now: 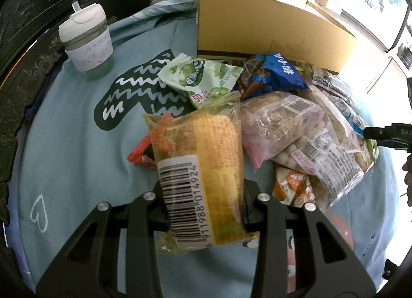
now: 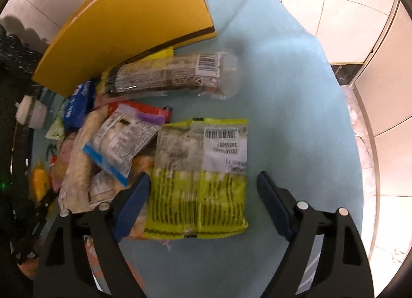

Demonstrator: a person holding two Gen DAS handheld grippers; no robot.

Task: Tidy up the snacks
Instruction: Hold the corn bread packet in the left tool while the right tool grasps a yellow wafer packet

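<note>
My left gripper (image 1: 206, 210) is shut on a yellow snack packet with a barcode (image 1: 200, 169) and holds it above the light blue cloth. Behind it lies a pile of snacks: a green packet (image 1: 200, 79), a blue packet (image 1: 278, 69) and clear bags of small round snacks (image 1: 296, 130). My right gripper (image 2: 203, 197) is open, its blue pads on either side of a yellow-green packet (image 2: 200, 177) that lies flat on the cloth. A long clear-wrapped packet (image 2: 175, 76) lies further off, near a yellow box (image 2: 128, 20).
The yellow cardboard box (image 1: 257, 27) stands at the back of the table. A lidded cup with a white sleeve (image 1: 87, 43) stands at the back left beside dark carved furniture (image 1: 25, 40). The blue cloth (image 2: 296, 92) covers the round table; tiled floor lies beyond its edge.
</note>
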